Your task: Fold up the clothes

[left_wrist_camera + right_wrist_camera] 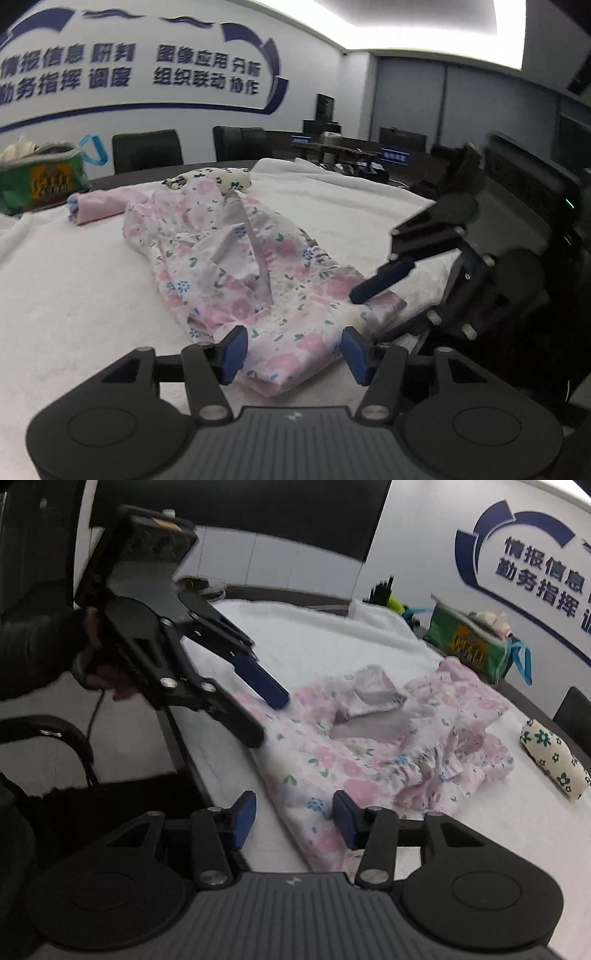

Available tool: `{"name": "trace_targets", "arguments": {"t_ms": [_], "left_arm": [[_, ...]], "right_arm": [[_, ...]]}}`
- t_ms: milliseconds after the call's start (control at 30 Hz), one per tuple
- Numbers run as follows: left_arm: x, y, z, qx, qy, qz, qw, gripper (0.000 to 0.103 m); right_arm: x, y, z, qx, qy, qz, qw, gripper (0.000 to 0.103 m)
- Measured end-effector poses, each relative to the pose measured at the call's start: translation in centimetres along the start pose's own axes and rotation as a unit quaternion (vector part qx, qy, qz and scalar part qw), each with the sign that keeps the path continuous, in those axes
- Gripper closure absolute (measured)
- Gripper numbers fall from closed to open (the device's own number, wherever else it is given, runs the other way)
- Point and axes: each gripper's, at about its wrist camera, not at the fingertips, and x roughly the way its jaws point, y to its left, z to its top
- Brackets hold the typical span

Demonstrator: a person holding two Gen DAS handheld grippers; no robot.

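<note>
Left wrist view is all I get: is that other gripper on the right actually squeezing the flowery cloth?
Observer: No. In the right wrist view, the right gripper is open, and the edge of the floral garment lies loose between its pads.
Operator: And who holds the left gripper?
Observer: A person's hand wraps around its handle from behind.
Operator: Anything else I'm missing?
Observer: A black chair armrest curves just off the near edge of the white-covered table.
</note>
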Motion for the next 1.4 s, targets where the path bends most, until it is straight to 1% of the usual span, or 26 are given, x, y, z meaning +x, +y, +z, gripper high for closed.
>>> {"name": "trace_targets", "arguments": {"t_ms": [67, 100, 133, 167, 267, 333, 400, 467, 500, 533, 567, 600, 633, 667, 700, 733, 900, 933, 1000, 1033, 1067, 1133, 1200, 1267, 1333, 1400], "left_arm": [[-0.1, -0.1, 0.0, 0.013, -0.001, 0.000, 0.9999, 0.045], [-0.1, -0.3, 0.0, 0.024, -0.006, 0.004, 0.9997, 0.042], [-0.2, -0.4, 0.1, 0.035, -0.011, 0.008, 0.9993, 0.032], [-0.2, -0.6, 0.2, 0.046, -0.016, 0.012, 0.9987, 0.026], [-0.3, -1.2, 0.4, 0.079, -0.030, 0.024, 0.9962, 0.025], [0.6, -1.5, 0.7, 0.099, -0.021, 0.039, 0.9941, 0.027], [1.6, -1.6, 1.0, 0.109, -0.014, 0.050, 0.9927, 0.037], [2.4, -1.4, 1.3, 0.104, -0.009, 0.045, 0.9935, 0.054], [2.6, -1.1, 1.4, 0.101, -0.006, 0.037, 0.9942, 0.057], [2.8, -0.9, 1.5, 0.099, -0.002, 0.030, 0.9946, 0.065], [3.1, -0.7, 1.6, 0.098, 0.002, 0.023, 0.9949, 0.077], [3.3, -0.6, 1.7, 0.096, 0.006, 0.017, 0.9952, 0.082], [3.5, -0.4, 1.8, 0.088, 0.008, 0.011, 0.9960, 0.085], [3.7, 0.0, 2.0, 0.075, 0.011, 0.004, 0.9971, 0.087], [3.8, 0.4, 2.1, 0.062, 0.013, -0.002, 0.9980, 0.088], [3.8, 0.8, 2.2, 0.050, 0.012, -0.007, 0.9986, 0.090], [3.3, 2.0, 2.7, 0.008, 0.000, -0.034, 0.9994, 0.093], [3.3, 2.0, 2.7, 0.006, -0.001, -0.040, 0.9992, 0.094], [3.3, 2.1, 2.8, 0.000, 0.003, -0.047, 0.9989, 0.095], [3.2, 2.1, 2.9, -0.005, 0.004, -0.052, 0.9986, 0.096], [3.0, 2.1, 2.8, -0.009, 0.005, -0.060, 0.9981, 0.097], [2.3, 1.9, 2.3, -0.016, 0.011, -0.086, 0.9962, 0.098], [1.3, 1.6, 1.7, -0.026, 0.021, -0.131, 0.9909, 0.099], [0.7, 1.7, 1.2, -0.041, 0.029, -0.175, 0.9832, 0.098], [0.9, 2.5, 1.2, -0.074, 0.033, -0.202, 0.9760, 0.098], [1.5, 3.7, 1.3, -0.114, 0.030, -0.217, 0.9690, 0.097]], "right_arm": [[0.0, -0.8, -0.2, 0.020, 0.002, 0.018, 1.000, 0.077], [0.1, -1.2, -0.3, 0.029, 0.002, 0.027, 0.999, 0.080], [0.0, -1.8, -0.2, 0.038, -0.004, 0.037, 0.999, 0.089], [0.0, -2.3, -0.1, 0.047, -0.011, 0.047, 0.998, 0.096], [-0.1, -4.0, 0.1, 0.073, -0.031, 0.075, 0.994, 0.098], [-0.9, -5.1, 0.1, 0.091, -0.047, 0.085, 0.991, 0.099], [-1.3, -5.7, 0.0, 0.103, -0.056, 0.099, 0.988, 0.099], [-1.7, -6.1, -0.1, 0.110, -0.060, 0.115, 0.985, 0.099], [-1.8, -6.1, -0.2, 0.109, -0.059, 0.119, 0.985, 0.099], [-1.9, -6.0, -0.2, 0.106, -0.061, 0.113, 0.986, 0.099], [-2.0, -5.9, -0.2, 0.103, -0.063, 0.108, 0.987, 0.099], [-2.1, -5.8, -0.2, 0.100, -0.064, 0.102, 0.988, 0.097], [-2.2, -5.7, -0.3, 0.098, -0.067, 0.094, 0.988, 0.086], [-2.3, -5.8, -0.5, 0.098, -0.076, 0.072, 0.990, 0.052], [-2.3, -5.7, -0.8, 0.095, -0.084, 0.047, 0.991, 0.034], [-2.3, -5.7, -1.1, 0.091, -0.091, 0.024, 0.991, 0.023], [-1.6, -3.7, -2.0, 0.031, -0.078, 0.030, 0.996, 0.024], [-1.2, -3.3, -2.0, 0.019, -0.075, 0.020, 0.997, 0.027], [-0.5, -3.4, -2.1, 0.017, -0.067, 0.015, 0.997, 0.055], [-0.1, -3.9, -1.9, 0.036, -0.059, 0.025, 0.997, 0.080], [0.0, -4.4, -1.9, 0.058, -0.052, 0.042, 0.996, 0.090], [-0.2, -4.4, -1.9, 0.069, -0.044, 0.071, 0.994, 0.094], [-0.9, -3.8, -1.9, 0.072, -0.032, 0.119, 0.990, 0.095], [-1.8, -3.7, -2.1, 0.096, -0.028, 0.184, 0.978, 0.095], [-2.3, -4.2, -2.6, 0.122, -0.020, 0.241, 0.963, 0.095], [-2.3, -5.3, -3.2, 0.162, -0.027, 0.279, 0.946, 0.094]]}}
